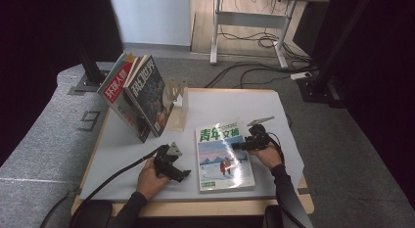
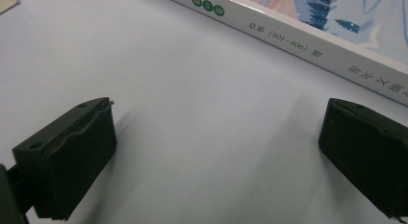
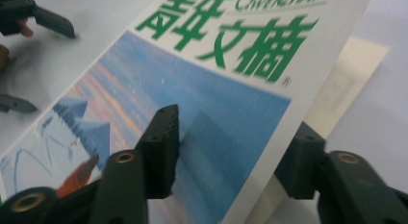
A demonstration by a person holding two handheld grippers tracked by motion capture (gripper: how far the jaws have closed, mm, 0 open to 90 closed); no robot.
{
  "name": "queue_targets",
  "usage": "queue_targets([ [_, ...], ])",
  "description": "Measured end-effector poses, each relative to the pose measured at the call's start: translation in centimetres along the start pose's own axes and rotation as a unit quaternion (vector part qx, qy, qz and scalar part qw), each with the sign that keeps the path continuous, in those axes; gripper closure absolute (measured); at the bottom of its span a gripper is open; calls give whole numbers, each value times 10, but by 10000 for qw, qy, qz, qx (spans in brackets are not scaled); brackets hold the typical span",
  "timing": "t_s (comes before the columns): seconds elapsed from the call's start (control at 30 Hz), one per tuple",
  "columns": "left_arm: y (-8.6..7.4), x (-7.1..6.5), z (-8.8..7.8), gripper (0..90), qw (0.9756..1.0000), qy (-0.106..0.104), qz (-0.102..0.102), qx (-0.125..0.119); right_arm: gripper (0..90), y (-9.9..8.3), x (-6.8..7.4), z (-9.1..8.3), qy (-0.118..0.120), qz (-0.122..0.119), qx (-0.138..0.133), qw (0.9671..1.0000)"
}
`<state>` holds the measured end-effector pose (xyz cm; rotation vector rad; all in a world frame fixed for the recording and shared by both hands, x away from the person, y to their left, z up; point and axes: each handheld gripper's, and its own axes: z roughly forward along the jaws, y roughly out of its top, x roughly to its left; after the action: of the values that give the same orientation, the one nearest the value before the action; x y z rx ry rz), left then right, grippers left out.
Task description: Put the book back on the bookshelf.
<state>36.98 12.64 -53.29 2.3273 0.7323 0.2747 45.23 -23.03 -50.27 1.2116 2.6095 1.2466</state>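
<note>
A thick magazine (image 1: 225,157) with a green title and a snowy blue cover lies flat on the white table, right of centre. My right gripper (image 1: 240,146) reaches in over its right edge. In the right gripper view the cover (image 3: 216,89) runs between the jaws of the right gripper (image 3: 233,147): one jaw is above it, the other under its raised edge, and a gap still shows. My left gripper (image 1: 182,169) rests on the table left of the magazine. Its jaws stand wide and empty (image 2: 216,152), facing the magazine's spine (image 2: 308,46).
Two magazines (image 1: 142,98) lean upright against a wooden rack (image 1: 178,108) at the table's back left. The left gripper (image 3: 53,70) also shows far off in the right gripper view. A desk frame (image 1: 249,22) and cables stand on the floor beyond the table.
</note>
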Motion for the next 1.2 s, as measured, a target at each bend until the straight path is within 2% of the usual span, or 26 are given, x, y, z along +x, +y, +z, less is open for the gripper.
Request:
queue_targets([
  [0.2,0,0,0,0,10000,0,1,0,621,18,4,7,-81,-66,-107,9999],
  [0.4,0,0,0,0,10000,1,4,1,722,24,6,9,-169,-61,-168,9997],
  [0.6,0,0,0,0,10000,3,22,13,735,28,6,10,-198,-7,-198,9996],
  [0.77,0,0,0,0,10000,0,23,10,738,35,4,16,-311,8,-156,9994],
  [0.9,0,0,0,0,10000,-1,19,15,789,34,6,16,-367,26,-219,9991],
  [1.07,0,0,0,0,10000,1,-6,9,830,33,18,8,-391,-149,-459,9981],
  [1.2,0,0,0,0,10000,4,-15,9,833,35,26,3,-426,-336,-541,9971],
])
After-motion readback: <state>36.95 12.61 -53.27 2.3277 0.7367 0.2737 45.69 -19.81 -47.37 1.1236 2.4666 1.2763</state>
